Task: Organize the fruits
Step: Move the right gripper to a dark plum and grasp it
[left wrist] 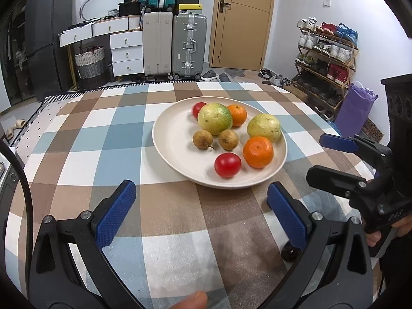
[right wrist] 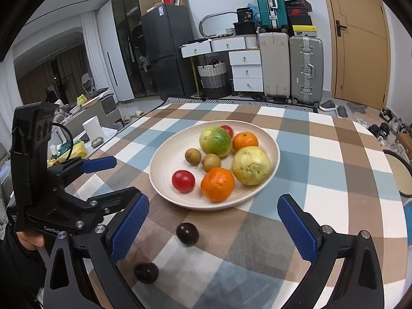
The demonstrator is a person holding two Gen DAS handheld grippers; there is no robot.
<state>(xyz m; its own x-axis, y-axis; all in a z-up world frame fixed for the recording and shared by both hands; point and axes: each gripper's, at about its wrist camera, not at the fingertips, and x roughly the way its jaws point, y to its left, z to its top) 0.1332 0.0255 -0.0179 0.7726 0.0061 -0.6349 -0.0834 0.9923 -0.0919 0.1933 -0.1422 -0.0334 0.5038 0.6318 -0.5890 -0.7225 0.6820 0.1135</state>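
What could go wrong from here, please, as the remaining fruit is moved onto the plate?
1. The two dark round plums lie loose on the checked tablecloth; a nudge from the open right gripper could send them rolling.
2. The shallow cream plate is already crowded, so an added fruit may knock the near orange mandarin or red tomato.
3. The left gripper is close by; the two could collide.

Matt cream plate [right wrist: 167,159] on checked cloth tablecloth [right wrist: 322,159].
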